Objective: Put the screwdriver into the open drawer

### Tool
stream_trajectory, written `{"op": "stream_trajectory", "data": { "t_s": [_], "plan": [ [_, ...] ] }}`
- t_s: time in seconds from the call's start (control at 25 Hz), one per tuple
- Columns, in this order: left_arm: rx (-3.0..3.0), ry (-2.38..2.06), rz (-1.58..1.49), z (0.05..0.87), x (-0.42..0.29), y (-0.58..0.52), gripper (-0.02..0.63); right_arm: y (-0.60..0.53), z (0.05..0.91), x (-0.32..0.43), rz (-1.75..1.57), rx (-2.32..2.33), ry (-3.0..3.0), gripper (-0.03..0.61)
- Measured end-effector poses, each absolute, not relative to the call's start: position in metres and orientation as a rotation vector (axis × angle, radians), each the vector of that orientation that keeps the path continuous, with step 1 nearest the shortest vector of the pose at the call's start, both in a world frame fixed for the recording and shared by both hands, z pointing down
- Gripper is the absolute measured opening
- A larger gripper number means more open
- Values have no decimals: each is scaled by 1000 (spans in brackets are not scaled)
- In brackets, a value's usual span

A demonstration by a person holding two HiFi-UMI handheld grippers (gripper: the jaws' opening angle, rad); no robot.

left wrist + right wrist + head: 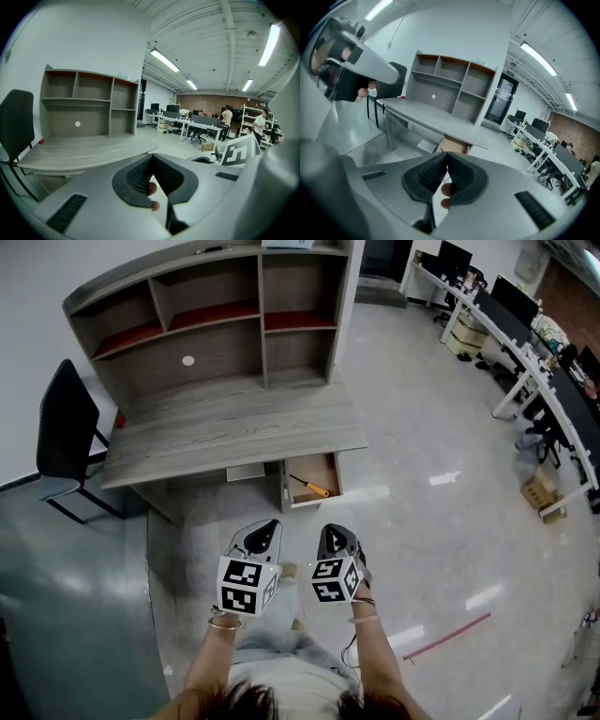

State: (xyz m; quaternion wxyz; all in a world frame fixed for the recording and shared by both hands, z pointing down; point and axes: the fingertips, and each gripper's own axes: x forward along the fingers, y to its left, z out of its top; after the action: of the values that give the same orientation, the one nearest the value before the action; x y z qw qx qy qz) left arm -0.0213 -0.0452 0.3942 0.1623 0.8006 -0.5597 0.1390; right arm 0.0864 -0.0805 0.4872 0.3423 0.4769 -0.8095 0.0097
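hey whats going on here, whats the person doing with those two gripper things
A person stands in front of the desk, holding the left gripper and the right gripper low, short of it. Both have their tongs closed on nothing. The screwdriver already lies inside the open drawer under the desk.

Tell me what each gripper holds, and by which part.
Nothing. The left gripper and right gripper have their jaws shut and empty; the screwdriver lies in the open drawer.

Grey hutch desk [234, 423], glossy floor [431, 456]
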Motion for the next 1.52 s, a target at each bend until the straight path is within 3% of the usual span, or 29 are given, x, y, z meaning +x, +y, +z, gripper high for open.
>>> {"op": "stream_trajectory", "data": {
  "t_s": [1.52],
  "plan": [
    [2460,-1539,342,335,12,50,15,41,355,123,-9,1551,-2295,28]
  ]
}}
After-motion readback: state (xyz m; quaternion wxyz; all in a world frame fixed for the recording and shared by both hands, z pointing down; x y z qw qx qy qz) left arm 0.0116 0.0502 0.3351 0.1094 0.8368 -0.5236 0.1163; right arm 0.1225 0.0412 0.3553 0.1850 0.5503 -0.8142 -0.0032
